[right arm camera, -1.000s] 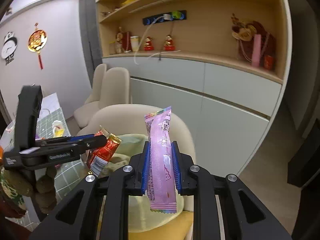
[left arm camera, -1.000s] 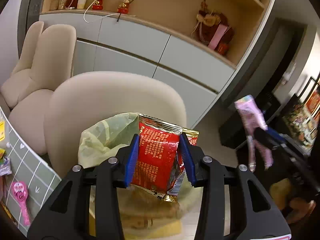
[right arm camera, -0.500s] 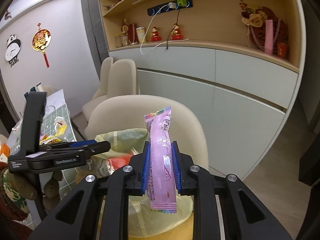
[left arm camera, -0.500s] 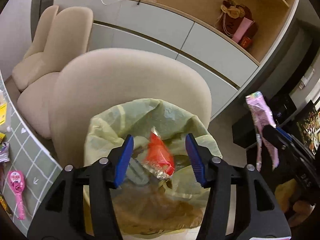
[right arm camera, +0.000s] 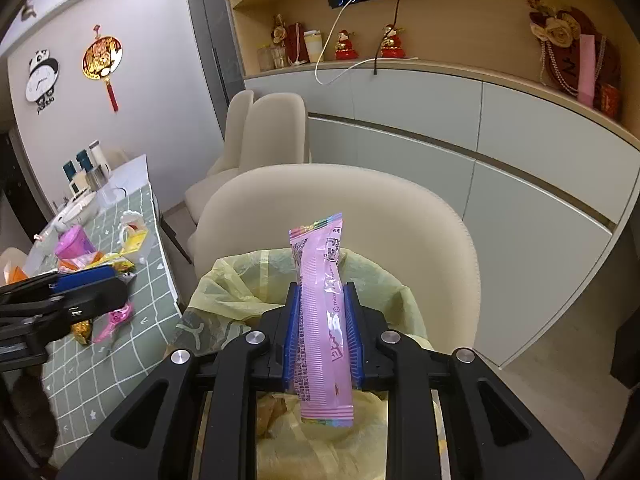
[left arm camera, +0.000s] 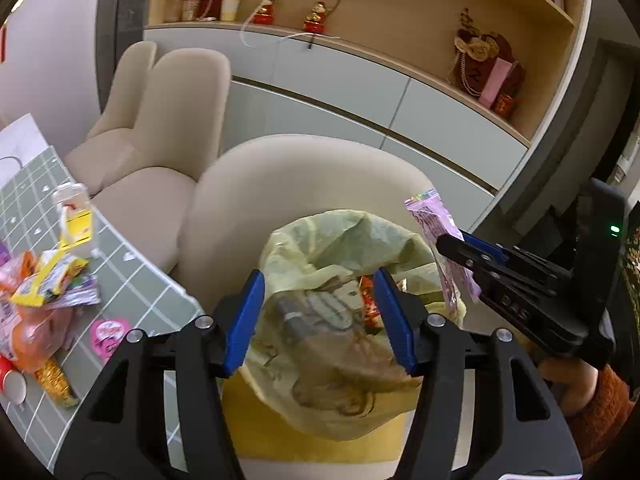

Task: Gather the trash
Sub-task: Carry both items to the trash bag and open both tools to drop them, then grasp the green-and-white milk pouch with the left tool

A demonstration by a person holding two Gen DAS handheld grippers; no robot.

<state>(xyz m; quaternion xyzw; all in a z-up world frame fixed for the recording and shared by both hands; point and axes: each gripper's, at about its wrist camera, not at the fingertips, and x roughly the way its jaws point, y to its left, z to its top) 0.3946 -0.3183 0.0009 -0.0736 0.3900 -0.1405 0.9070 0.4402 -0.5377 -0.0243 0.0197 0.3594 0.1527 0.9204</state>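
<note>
Beside table edge, right gripper clamps pink wrapper above bag rim

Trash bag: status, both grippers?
Left gripper open, empty, over yellow trash bag; red wrapper inside. Right gripper shut on pink wrapper, above the bag. Nothing blocking the bag mouth.

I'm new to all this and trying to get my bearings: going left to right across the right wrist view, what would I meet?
Panda clock → red-and-gold wall ornament → purple cup on the checked table → pink wrapper clamped in the right gripper → pink box on the shelf.
</note>
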